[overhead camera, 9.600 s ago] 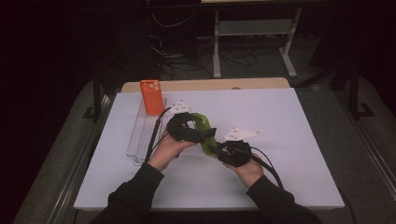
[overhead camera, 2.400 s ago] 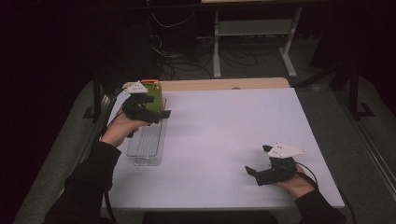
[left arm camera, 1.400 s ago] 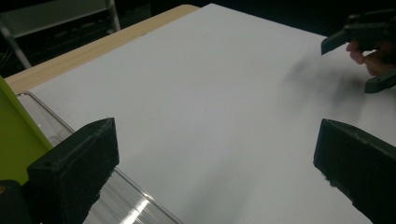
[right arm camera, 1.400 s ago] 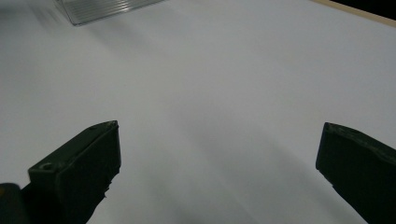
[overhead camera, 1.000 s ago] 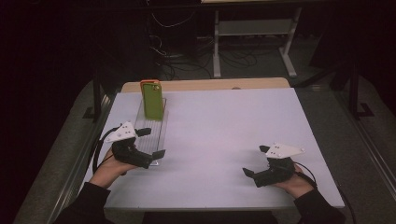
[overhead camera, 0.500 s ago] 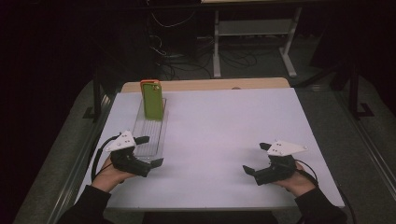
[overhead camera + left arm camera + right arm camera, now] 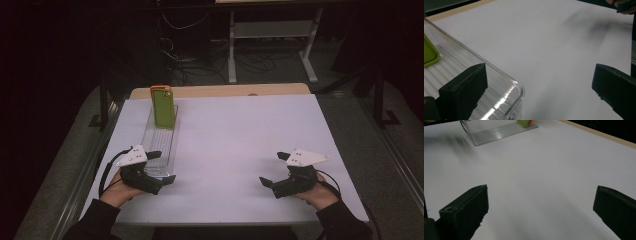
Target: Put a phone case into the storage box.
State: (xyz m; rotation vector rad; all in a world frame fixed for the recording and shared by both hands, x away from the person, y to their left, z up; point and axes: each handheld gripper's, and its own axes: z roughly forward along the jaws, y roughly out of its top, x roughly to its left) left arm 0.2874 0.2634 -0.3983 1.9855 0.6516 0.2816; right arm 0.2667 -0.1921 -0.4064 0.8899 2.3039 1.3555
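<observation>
A clear ribbed plastic tray (image 7: 159, 145) lies lengthwise on the left of the white table. At its far end a green phone case (image 7: 163, 107) stands upright, with an orange case (image 7: 160, 88) right behind it. My left gripper (image 7: 161, 167) rests at the tray's near end, open and holding nothing. In the left gripper view, one jaw is over the tray's near corner (image 7: 506, 86), and the green case (image 7: 429, 52) shows at the left edge. My right gripper (image 7: 272, 169) is open and empty on the table's near right. The right gripper view shows the tray (image 7: 499, 131) far off.
The white table top (image 7: 240, 140) stretches between the two grippers. A wooden strip (image 7: 225, 91) runs along its far edge. Dark floor, cables and a metal stand (image 7: 270, 30) lie beyond the table.
My left gripper drew back from the tray's far end to its near end, leaving the green case standing in the tray. The right gripper has barely moved.
</observation>
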